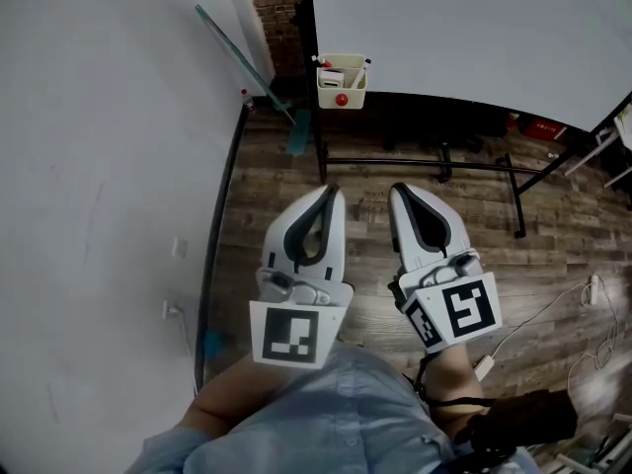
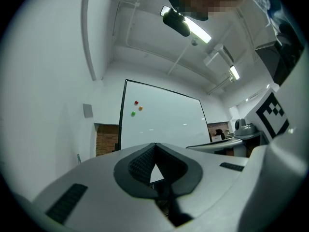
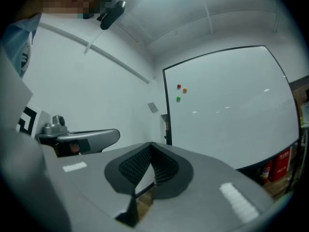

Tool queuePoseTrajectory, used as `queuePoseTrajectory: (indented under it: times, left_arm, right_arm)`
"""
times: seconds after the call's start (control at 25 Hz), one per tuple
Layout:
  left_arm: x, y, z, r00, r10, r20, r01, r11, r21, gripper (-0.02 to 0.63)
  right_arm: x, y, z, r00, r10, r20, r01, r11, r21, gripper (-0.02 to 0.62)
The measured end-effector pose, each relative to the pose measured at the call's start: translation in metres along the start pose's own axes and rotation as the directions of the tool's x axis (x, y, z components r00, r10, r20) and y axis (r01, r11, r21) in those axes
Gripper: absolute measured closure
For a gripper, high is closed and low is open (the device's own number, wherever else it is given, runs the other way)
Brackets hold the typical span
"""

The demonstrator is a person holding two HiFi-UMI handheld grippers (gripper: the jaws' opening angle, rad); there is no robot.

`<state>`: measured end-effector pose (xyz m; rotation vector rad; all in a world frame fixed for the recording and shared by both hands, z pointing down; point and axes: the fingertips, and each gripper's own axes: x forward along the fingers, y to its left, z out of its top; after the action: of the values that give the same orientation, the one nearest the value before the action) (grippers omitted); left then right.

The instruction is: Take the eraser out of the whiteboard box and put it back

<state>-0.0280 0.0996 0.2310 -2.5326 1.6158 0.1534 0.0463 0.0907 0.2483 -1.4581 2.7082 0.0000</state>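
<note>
I'm holding the left gripper (image 1: pixel 329 194) and right gripper (image 1: pixel 400 191) clenched and empty, aiming at the box (image 1: pixel 342 85), since it's hanging well ahead on the whiteboard (image 1: pixel 474 28).

Floor (image 1: pixel 395 181): wood planks, below me.
Wall (image 1: pixel 99 166): white, on my left.
Brick (image 1: pixel 279 13): strip in the corner ahead.
Pole (image 1: pixel 237 55): leaning on the wall.
Magnets (image 2: pixel 140 108): red, orange, green, on the whiteboard (image 2: pixel 164 120).
Cable (image 1: pixel 541 316): white, on the floor to my right.
</note>
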Motion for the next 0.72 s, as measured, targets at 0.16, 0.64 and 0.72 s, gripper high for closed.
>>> queuePoseTrajectory:
  times: [0.16, 0.64, 0.72]
  left_arm:
    - [0.021, 0.031, 0.001, 1.000, -0.011, 0.024, 0.011, 1.000, -0.015, 0.601]
    - [0.053, 0.089, -0.011, 0.998, -0.056, 0.042, 0.059, 0.995, -0.077, 0.601]
    - [0.055, 0.092, -0.013, 0.997, -0.063, 0.042, 0.066, 0.994, -0.084, 0.601]
  right_arm:
    - [0.037, 0.000, 0.003, 1.000, -0.013, -0.002, 0.013, 1.000, -0.017, 0.594]
    - [0.102, -0.003, 0.010, 0.997, -0.070, -0.009, 0.070, 0.996, -0.055, 0.594]
    - [0.106, -0.005, 0.011, 0.997, -0.077, -0.010, 0.076, 0.995, -0.065, 0.594]
